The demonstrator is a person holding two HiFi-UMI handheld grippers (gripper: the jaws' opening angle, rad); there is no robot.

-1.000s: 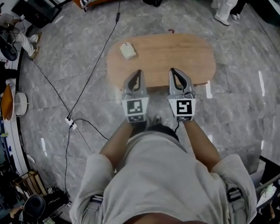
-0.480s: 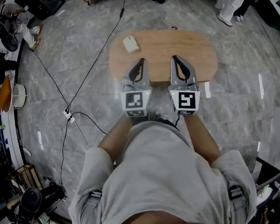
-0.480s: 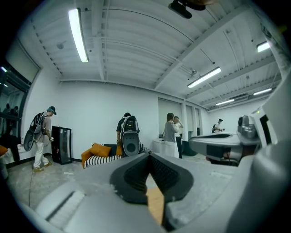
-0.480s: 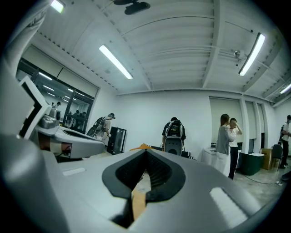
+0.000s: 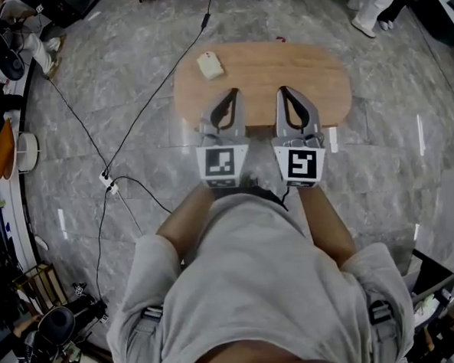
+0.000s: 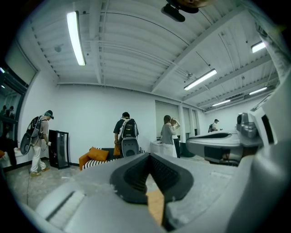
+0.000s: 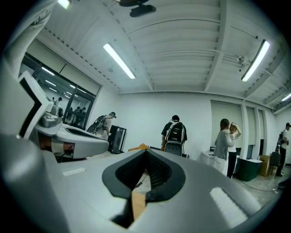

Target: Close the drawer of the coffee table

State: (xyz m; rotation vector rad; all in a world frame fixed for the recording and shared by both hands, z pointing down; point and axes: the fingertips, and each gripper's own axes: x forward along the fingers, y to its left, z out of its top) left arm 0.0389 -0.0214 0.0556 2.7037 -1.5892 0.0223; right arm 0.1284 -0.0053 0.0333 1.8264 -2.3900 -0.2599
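We hold the left gripper (image 5: 232, 94) and right gripper (image 5: 283, 91) level, side by side above the bench's (image 5: 304, 68) near edge, both jaws pressed together and empty, probably because the drawer, unseen beneath the top, looks already pushed in.

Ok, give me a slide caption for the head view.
Left hand-held gripper and right hand-held gripper, both shut, held before an oval wooden coffee table.

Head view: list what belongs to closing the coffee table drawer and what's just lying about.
For the job: coffee table, left hand-held gripper, right hand-held gripper.
Lying about: small white object on the tabletop, black floor cable, white plug.
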